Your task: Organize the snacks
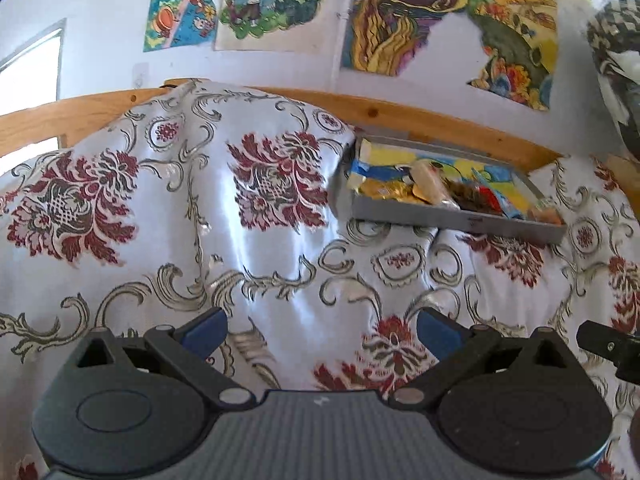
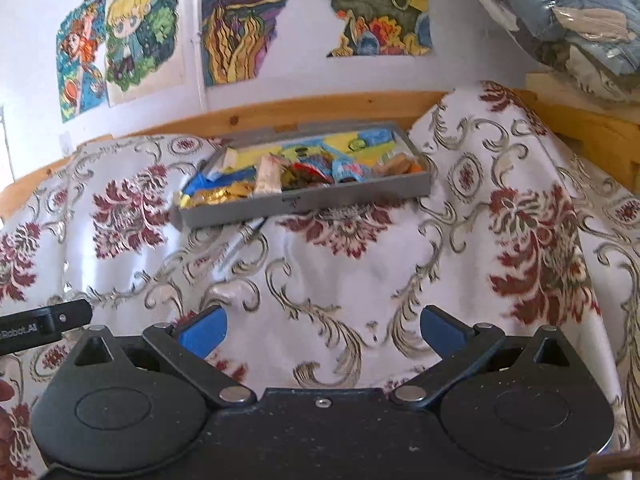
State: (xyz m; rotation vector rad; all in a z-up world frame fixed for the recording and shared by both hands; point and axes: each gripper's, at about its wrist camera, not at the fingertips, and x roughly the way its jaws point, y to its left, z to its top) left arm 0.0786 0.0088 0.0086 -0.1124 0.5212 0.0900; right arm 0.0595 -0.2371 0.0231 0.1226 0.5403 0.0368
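- The grey tray [image 2: 304, 200] is parked on the floral cloth [image 2: 340, 272], right up against the wooden rail [image 2: 280, 114] behind it.
- Snacks are piled along the tray's front wall: gold-wrapped ones [image 2: 224, 194] at the left end, a pale packet [image 2: 269, 178] beside them, a red wrapper [image 2: 304, 172] and a blue one [image 2: 348, 170] further right.
- The left gripper [image 1: 320, 332] is held well in front of the tray, blue fingers [image 1: 202, 334] spread apart, nothing between them.
- The right gripper [image 2: 322, 330] is also seen well short of the tray, jaws wide, empty.
- Colourful drawings [image 2: 236, 28] are stuck on the wall above the tray.
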